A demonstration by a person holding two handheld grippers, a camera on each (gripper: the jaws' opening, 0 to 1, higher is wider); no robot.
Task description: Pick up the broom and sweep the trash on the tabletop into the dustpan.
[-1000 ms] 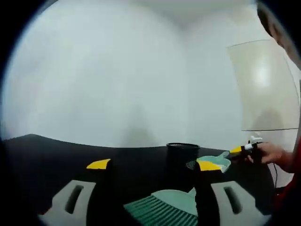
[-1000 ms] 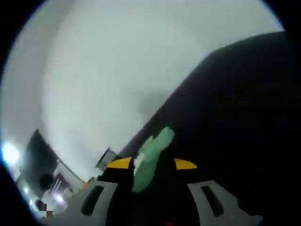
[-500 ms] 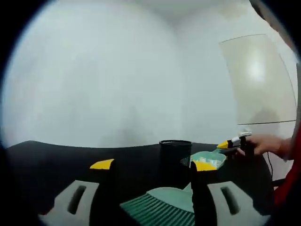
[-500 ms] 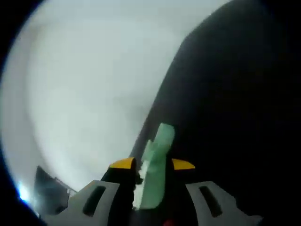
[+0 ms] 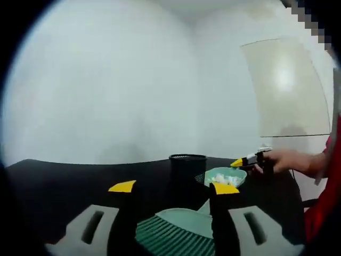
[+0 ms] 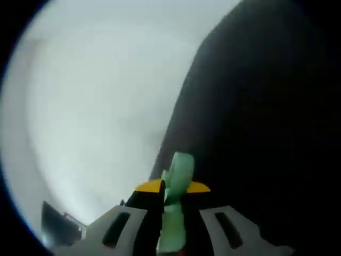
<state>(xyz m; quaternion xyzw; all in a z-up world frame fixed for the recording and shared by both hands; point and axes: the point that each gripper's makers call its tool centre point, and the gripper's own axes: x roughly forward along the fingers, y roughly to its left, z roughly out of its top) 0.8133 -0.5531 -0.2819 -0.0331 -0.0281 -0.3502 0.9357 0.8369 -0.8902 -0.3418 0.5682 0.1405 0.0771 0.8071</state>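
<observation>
Sweeping looks done. Left gripper (image 5: 173,188), lower center, grips the green broom (image 5: 178,234) w/ jaws clamped. Right gripper (image 6: 171,186) pinches the dustpan handle (image 6: 175,200); dustpan (image 5: 225,176), w/ white trash (image 5: 224,177), center-right beside a black mesh bin (image 5: 187,169). Next: tip it in, prob.

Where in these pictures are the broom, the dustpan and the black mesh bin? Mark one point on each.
broom (image 5: 176,234), left gripper view, on its green bristle head.
dustpan (image 5: 226,176), left gripper view, on its pan holding white scraps.
black mesh bin (image 5: 187,173), left gripper view, on its side wall.
</observation>
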